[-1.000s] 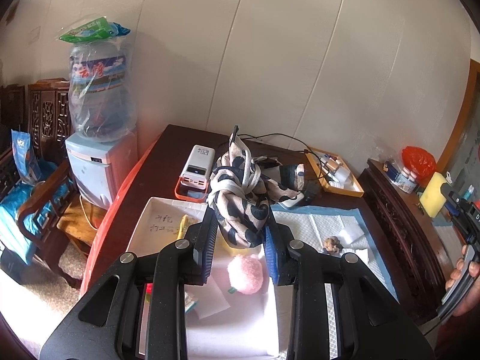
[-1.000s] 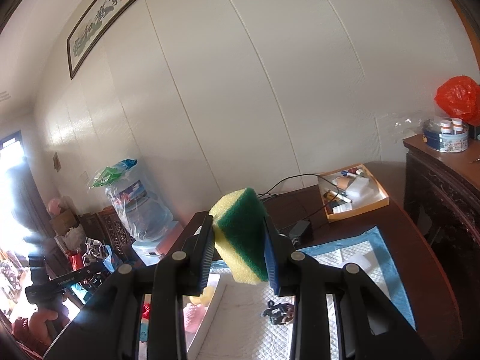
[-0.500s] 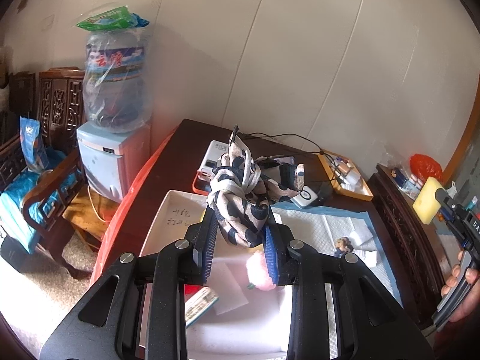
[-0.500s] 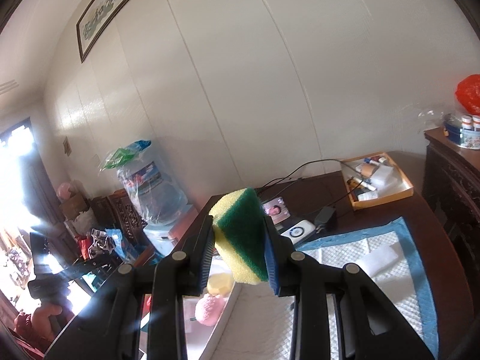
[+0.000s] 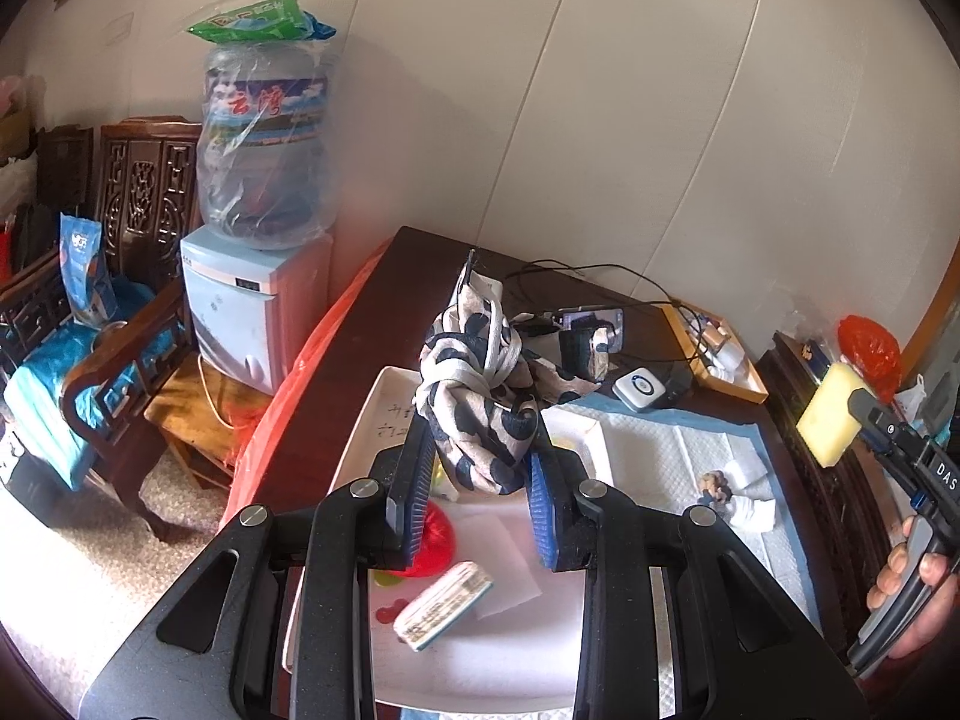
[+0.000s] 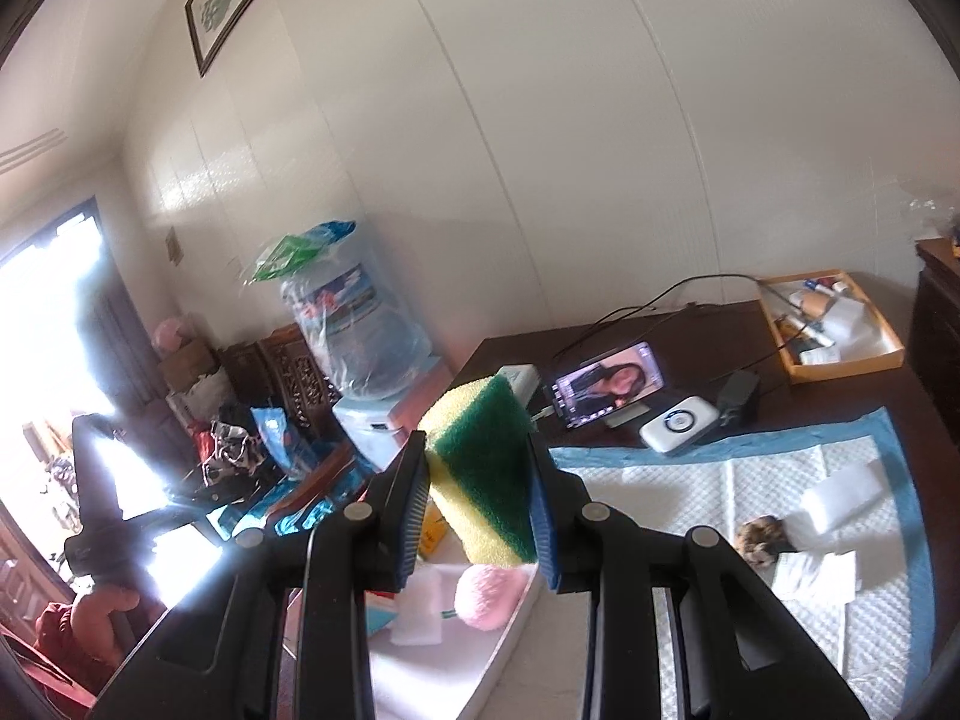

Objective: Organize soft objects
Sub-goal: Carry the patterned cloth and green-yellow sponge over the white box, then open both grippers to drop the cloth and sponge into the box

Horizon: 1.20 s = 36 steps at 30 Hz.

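My left gripper (image 5: 477,498) is shut on a knotted white scarf with dark blue spots (image 5: 480,414) and holds it above the white tray (image 5: 372,414). My right gripper (image 6: 480,516) is shut on a yellow and green sponge (image 6: 480,468), raised over the tray's edge (image 6: 504,654); the sponge also shows in the left wrist view (image 5: 831,420). In the tray lie a pink fluffy ball (image 6: 486,597), a red object (image 5: 435,546), a white sheet (image 5: 504,564) and a small packet (image 5: 444,603).
A white quilted pad with a blue border (image 6: 780,540) covers the dark wooden table (image 5: 372,324). On it lie a small brown figure (image 6: 759,537) and white pads (image 6: 840,498). Behind stand a phone (image 6: 609,384), a white power bank (image 6: 678,423) and an orange tray (image 6: 834,324). A water dispenser (image 5: 258,300) stands left.
The left gripper with the scarf has drawn back over the tray, showing more of its contents. The right gripper with the sponge has swung so the phone and the pad come into view.
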{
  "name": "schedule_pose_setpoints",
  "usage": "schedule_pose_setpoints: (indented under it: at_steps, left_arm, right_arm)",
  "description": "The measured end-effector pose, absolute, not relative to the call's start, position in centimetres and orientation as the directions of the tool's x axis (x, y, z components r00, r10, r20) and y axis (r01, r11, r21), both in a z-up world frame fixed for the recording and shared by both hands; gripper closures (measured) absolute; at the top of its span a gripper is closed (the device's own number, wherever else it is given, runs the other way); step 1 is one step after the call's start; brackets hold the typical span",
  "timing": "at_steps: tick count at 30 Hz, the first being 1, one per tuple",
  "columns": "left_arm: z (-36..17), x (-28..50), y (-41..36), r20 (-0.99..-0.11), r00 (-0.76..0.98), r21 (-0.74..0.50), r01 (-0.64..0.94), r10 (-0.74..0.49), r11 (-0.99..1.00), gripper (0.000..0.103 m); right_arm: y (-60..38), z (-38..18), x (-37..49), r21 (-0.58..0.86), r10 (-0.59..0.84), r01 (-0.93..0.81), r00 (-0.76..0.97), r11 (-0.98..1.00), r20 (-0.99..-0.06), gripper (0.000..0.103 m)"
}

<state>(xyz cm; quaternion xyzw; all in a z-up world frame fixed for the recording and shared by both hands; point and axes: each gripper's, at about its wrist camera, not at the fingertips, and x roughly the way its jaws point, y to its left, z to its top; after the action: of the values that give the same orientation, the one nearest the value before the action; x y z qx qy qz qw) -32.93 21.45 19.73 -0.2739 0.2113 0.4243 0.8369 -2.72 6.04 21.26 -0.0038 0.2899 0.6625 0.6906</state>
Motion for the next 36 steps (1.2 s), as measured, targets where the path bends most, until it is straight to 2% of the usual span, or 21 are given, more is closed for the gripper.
schedule_pose_setpoints:
  at_steps: [15,25,32,34,35,36]
  left_arm:
    - [17.9,-33.7,24.9,-0.624,0.582,-0.281,-0.790,0.522,0.546,0.075]
    - [12.3,-29.9,28.0,-0.730,0.570,-0.238,-0.730,0.378,0.641,0.075]
    - [9.1,-28.7,28.7,-0.783,0.544,-0.233,-0.705,0.300,0.670,0.075]
    - [8.8,-28.5,28.9,-0.791,0.536,-0.227,-0.705,0.295,0.672,0.068]
    - [8.7,-28.5,29.1,-0.792,0.534,-0.225,-0.706,0.297,0.671,0.056]
    - [8.7,-28.5,29.2,-0.790,0.534,-0.223,-0.709,0.303,0.669,0.039]
  right_arm:
    - [10.1,19.0,-7.2,0.379,0.876,-0.919,-0.090,0.111,-0.474,0.073]
    - [15.1,13.3,-12.0,0.365,0.766,-0.921,-0.136,0.136,-0.629,0.073]
    - [16.6,10.6,-14.4,0.337,0.701,-0.928,-0.135,0.158,-0.700,0.073]
    - [16.7,10.4,-14.7,0.322,0.693,-0.932,-0.123,0.164,-0.711,0.071]
    - [16.8,10.4,-14.8,0.311,0.689,-0.936,-0.115,0.166,-0.716,0.070]
    - [16.8,10.4,-15.0,0.302,0.685,-0.939,-0.110,0.167,-0.720,0.070]
